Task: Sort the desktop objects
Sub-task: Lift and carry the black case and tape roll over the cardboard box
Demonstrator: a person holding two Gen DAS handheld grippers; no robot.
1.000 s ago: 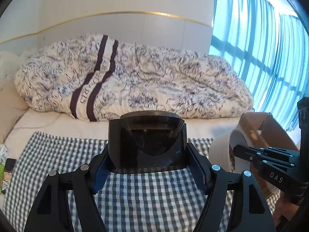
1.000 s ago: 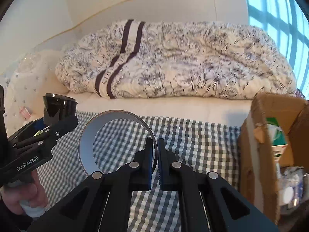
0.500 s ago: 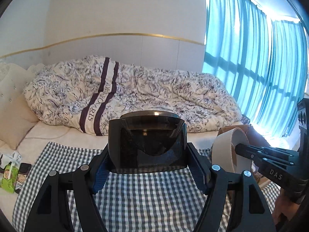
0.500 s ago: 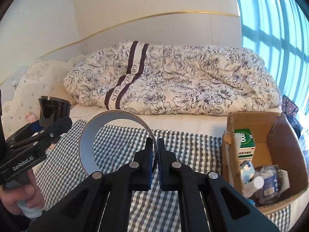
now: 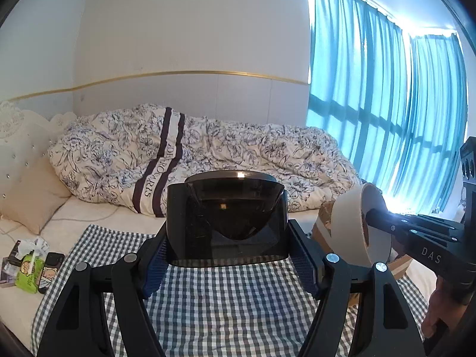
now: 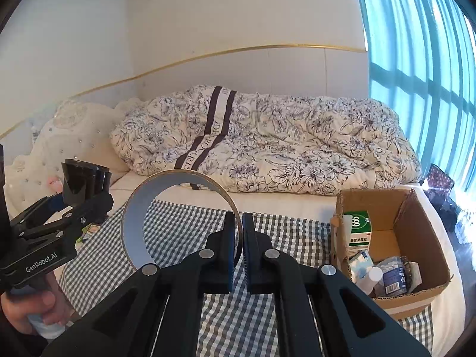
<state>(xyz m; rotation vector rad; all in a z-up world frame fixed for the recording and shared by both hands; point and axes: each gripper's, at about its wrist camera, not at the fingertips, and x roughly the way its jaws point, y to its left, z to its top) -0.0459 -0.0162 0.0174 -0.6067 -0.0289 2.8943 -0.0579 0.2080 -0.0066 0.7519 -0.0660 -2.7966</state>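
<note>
Your left gripper (image 5: pixel 227 247) clamps dark translucent cup (image 5: pixel 226 217) between both fingers, held upright above checkered cloth (image 5: pixel 232 297), near centre. Your right gripper (image 6: pixel 238 229) pinches wall of tape roll (image 6: pixel 139 226), ring standing on edge, raised over cloth, left of fingers. Open cardboard box (image 6: pixel 416 223) sits at right edge of cloth, holding green-white medicine carton (image 6: pixel 358 229) and small packets. Tissue pack (image 5: pixel 28 273) and phone (image 5: pixel 53 260) lie far left on bed (image 5: pixel 89 217). Floral duvet (image 5: pixel 238 154) bunched beyond.
</note>
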